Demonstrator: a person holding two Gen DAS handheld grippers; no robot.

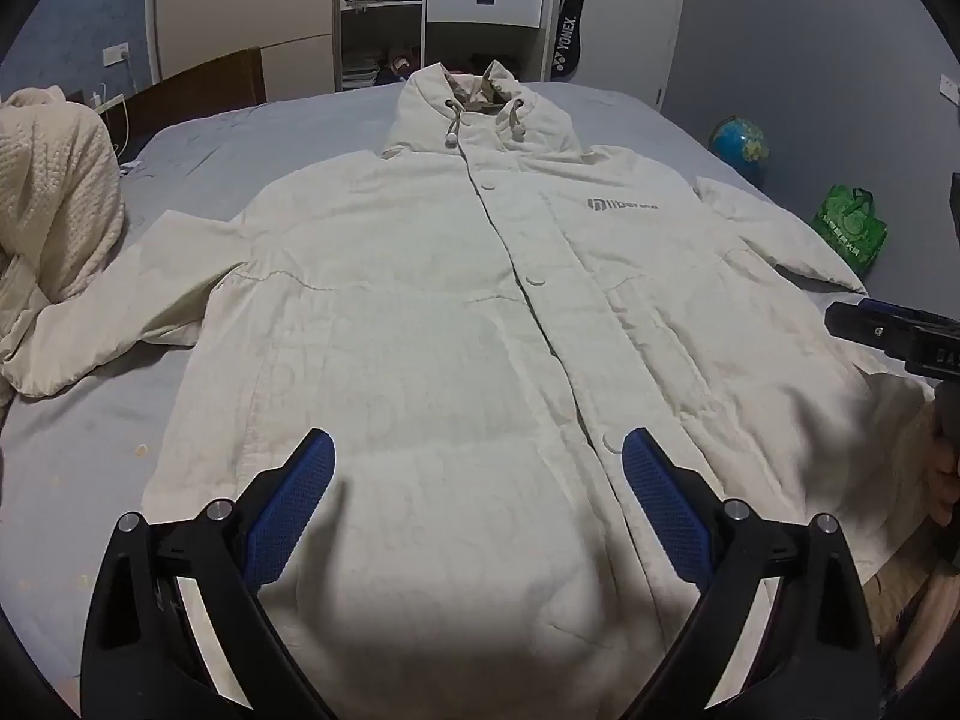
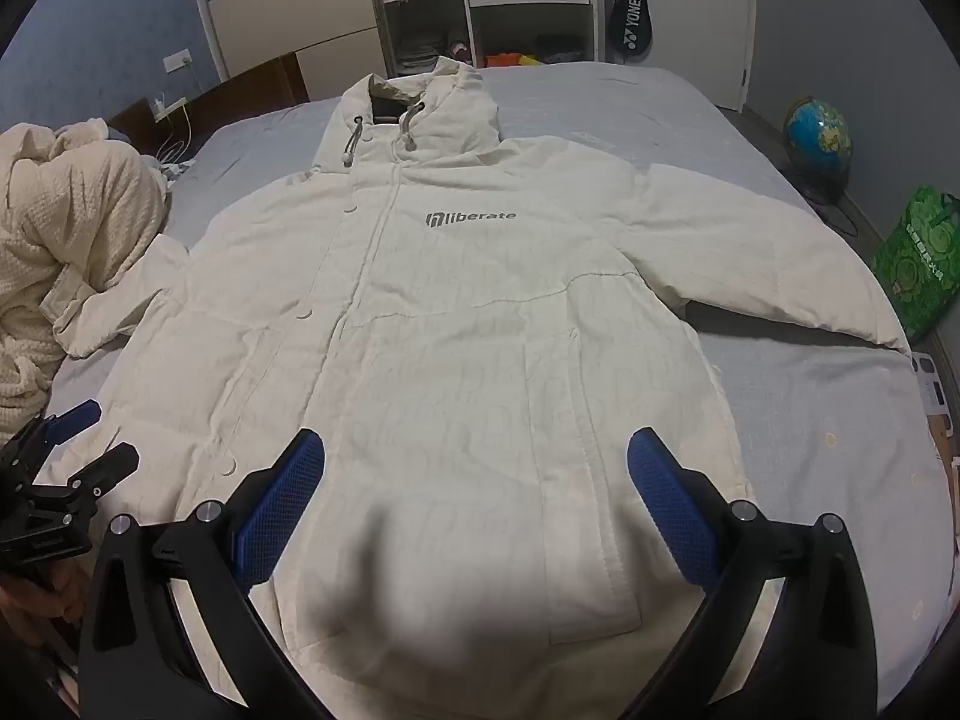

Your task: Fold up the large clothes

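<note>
White jacket flat on grey bed | left tool spread | right tool spread

The white jacket reads "liberate" on its chest; the black racket bag reads "YONEX".

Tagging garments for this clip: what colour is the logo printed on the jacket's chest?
Dark grey, reading "liberate", on the cream jacket; the logo shows best in the right wrist view.

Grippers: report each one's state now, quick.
Left gripper: open, holding nothing, above the jacket.
Right gripper: open, holding nothing, above the same jacket.
</note>
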